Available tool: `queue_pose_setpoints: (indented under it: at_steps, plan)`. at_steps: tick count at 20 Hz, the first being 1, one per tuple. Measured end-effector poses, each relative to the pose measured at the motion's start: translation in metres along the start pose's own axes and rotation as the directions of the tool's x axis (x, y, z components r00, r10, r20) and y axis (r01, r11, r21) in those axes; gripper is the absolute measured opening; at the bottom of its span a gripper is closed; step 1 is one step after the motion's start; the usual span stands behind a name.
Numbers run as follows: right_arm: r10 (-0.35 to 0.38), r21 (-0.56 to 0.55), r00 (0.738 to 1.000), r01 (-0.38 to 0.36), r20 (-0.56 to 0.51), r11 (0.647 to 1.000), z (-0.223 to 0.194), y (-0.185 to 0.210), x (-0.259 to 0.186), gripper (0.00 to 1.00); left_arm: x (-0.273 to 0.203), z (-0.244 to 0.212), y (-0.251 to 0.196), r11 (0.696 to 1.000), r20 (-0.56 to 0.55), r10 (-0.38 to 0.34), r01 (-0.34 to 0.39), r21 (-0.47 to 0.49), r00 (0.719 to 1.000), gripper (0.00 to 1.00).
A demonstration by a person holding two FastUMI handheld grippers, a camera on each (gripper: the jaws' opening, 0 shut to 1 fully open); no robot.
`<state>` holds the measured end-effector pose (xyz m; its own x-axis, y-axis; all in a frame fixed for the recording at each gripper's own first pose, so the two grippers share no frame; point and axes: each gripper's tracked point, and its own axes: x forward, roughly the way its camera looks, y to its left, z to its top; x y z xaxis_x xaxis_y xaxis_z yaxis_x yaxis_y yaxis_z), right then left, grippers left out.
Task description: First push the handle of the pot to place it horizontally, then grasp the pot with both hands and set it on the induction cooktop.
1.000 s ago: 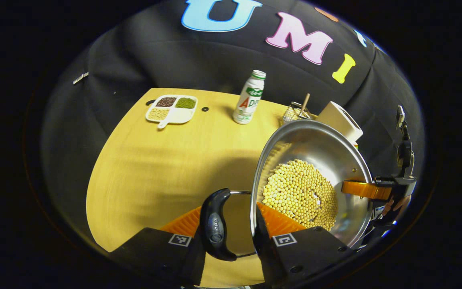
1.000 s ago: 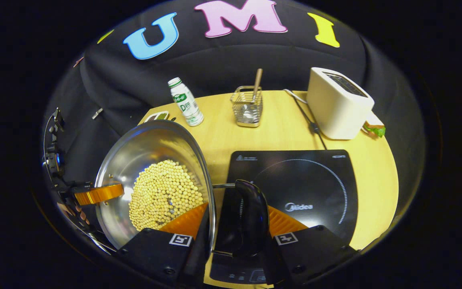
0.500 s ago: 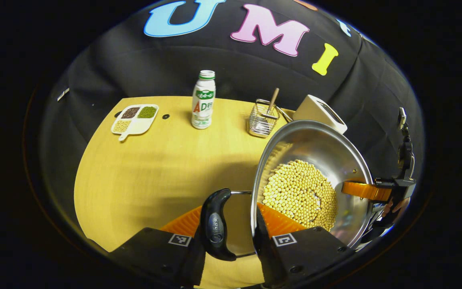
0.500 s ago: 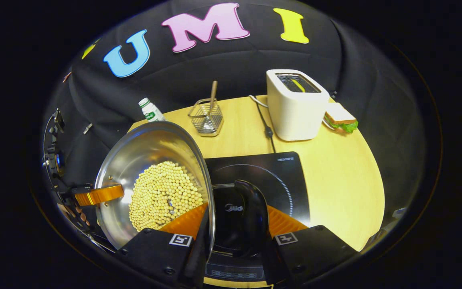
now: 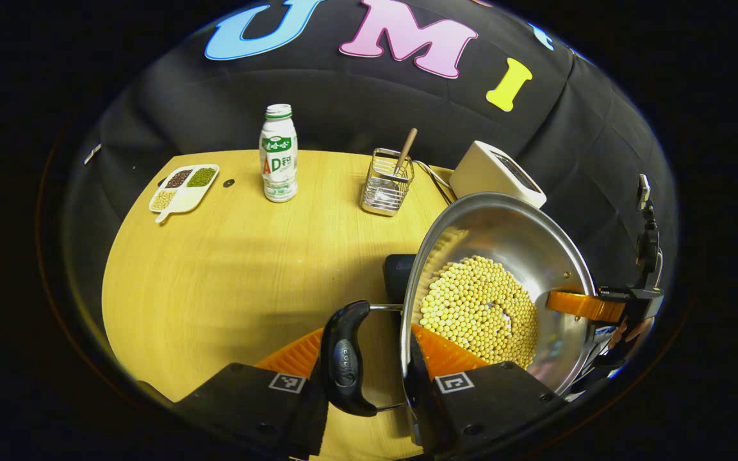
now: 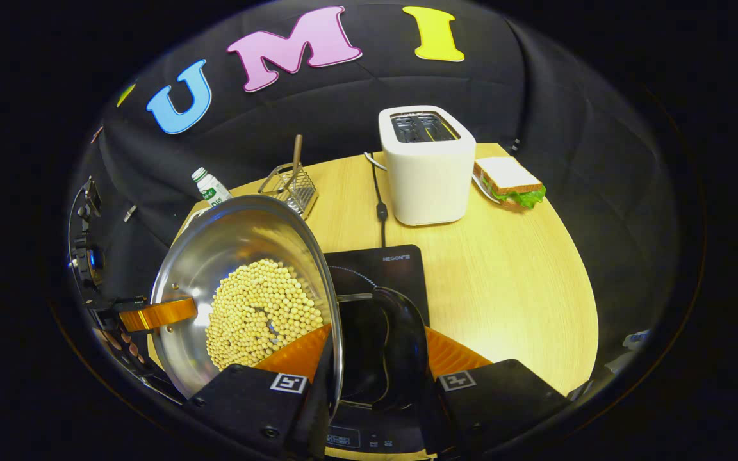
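Left gripper view: divided snack tray with beans (image 5: 182, 189) at 10 o'clock on the round wooden tabletop (image 5: 228, 269). Plastic drink bottle (image 5: 278, 153) at 11 o'clock, right of the tray. Wire mesh basket (image 5: 387, 191) holding a wooden stick at 12 o'clock, right of the bottle. Boxy toaster (image 5: 496, 175) at 1 o'clock, behind the steel pot with soybeans (image 5: 497, 288) at 3 o'clock.

Right gripper view: flat glass induction cooktop (image 6: 385, 272) at centre, partly under the pot (image 6: 247, 288), which lies at 9 o'clock. Toaster (image 6: 428, 165) at 12 o'clock, behind the cooktop. Sandwich with lettuce (image 6: 508, 182) at 1 o'clock, just beside the toaster's right. Basket (image 6: 289, 184) and bottle (image 6: 210, 186) at 11 o'clock, behind the pot.
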<state>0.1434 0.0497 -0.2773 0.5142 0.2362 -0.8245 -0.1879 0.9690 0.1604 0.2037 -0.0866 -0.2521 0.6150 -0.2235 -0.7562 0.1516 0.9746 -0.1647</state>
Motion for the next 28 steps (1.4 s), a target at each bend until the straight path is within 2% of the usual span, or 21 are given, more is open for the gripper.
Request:
queue_pose_setpoints:
  at_steps: [10, 13, 15, 16, 17, 18, 20, 28]
  plan:
    - [-0.016, 0.020, 0.998, 0.017, -0.063, 1.000, -0.004, -0.048, 0.025, 0.59, 0.044, -0.010, -0.034, 1.000, -0.044, 0.004, -0.005, -0.017, 0.999, 0.59]
    - [-0.015, 0.015, 0.997, 0.016, -0.081, 1.000, -0.008, -0.049, 0.033, 0.59, 0.052, -0.014, -0.031, 1.000, -0.063, 0.008, -0.010, -0.027, 0.998, 0.58]
    - [-0.014, 0.005, 0.995, 0.014, -0.098, 1.000, -0.012, -0.048, 0.038, 0.55, 0.053, -0.022, -0.029, 0.999, -0.082, 0.008, -0.011, -0.034, 0.997, 0.57]
    - [-0.009, 0.002, 0.995, 0.009, -0.094, 1.000, -0.011, -0.047, 0.036, 0.60, 0.051, -0.020, -0.028, 0.999, -0.083, 0.004, -0.008, -0.044, 0.997, 0.59]
    - [-0.006, 0.001, 0.996, 0.006, -0.091, 1.000, -0.011, -0.044, 0.037, 0.60, 0.054, -0.022, -0.028, 0.999, -0.084, 0.009, -0.013, -0.037, 0.996, 0.59]
    - [-0.001, 0.001, 0.996, 0.001, -0.091, 1.000, -0.011, -0.045, 0.042, 0.56, 0.051, -0.020, -0.028, 0.999, -0.082, 0.009, -0.012, -0.035, 0.997, 0.58]
    - [0.012, 0.013, 0.994, -0.010, -0.105, 1.000, -0.015, -0.046, 0.043, 0.61, 0.051, -0.021, -0.027, 1.000, -0.082, 0.008, -0.011, -0.027, 0.997, 0.59]
    - [0.045, 0.010, 0.996, -0.045, -0.077, 0.999, -0.013, -0.043, 0.044, 0.63, 0.051, -0.023, -0.027, 0.999, -0.104, 0.042, -0.045, -0.030, 0.994, 0.64]
